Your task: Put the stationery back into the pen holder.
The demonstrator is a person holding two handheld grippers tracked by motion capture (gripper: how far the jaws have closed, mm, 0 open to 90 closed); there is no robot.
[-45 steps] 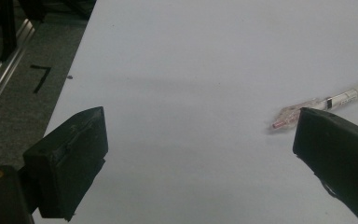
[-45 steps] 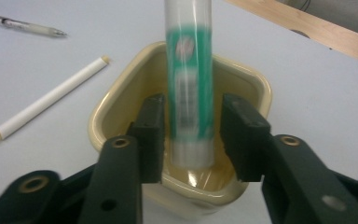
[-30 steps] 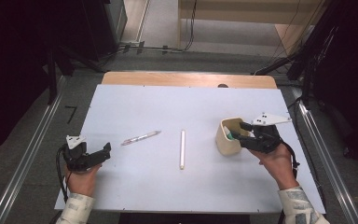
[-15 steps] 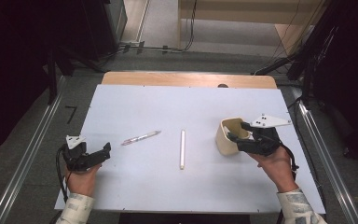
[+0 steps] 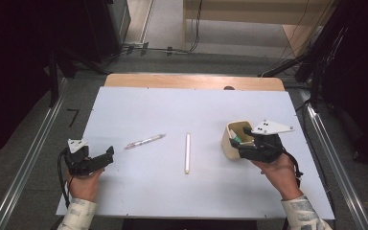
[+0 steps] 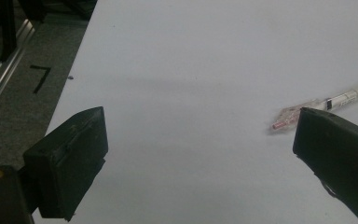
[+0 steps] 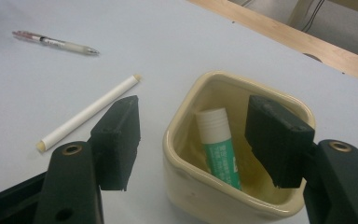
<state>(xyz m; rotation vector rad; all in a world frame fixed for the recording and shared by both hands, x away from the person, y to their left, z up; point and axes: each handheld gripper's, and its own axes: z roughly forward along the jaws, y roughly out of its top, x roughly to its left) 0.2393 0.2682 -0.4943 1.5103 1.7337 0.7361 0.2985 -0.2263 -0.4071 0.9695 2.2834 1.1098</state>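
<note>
R gripper stood open, empty, jaws just widened over cup w/ glue stick; white stick lay left, axis near-far.

Pale table with wooden far edge, grey floor, perhaps wooden furniture beyond.

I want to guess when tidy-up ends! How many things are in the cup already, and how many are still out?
Done: one green-and-white glue stick stands inside the cream square ceramic cup. In hand: nothing; the right gripper has just been opening, its jaws hanging open over the cup, one outside the wall, one inside. The left gripper is open on the table. Left: the white paper-wrapped stick and the clear pink-tipped pen.
</note>
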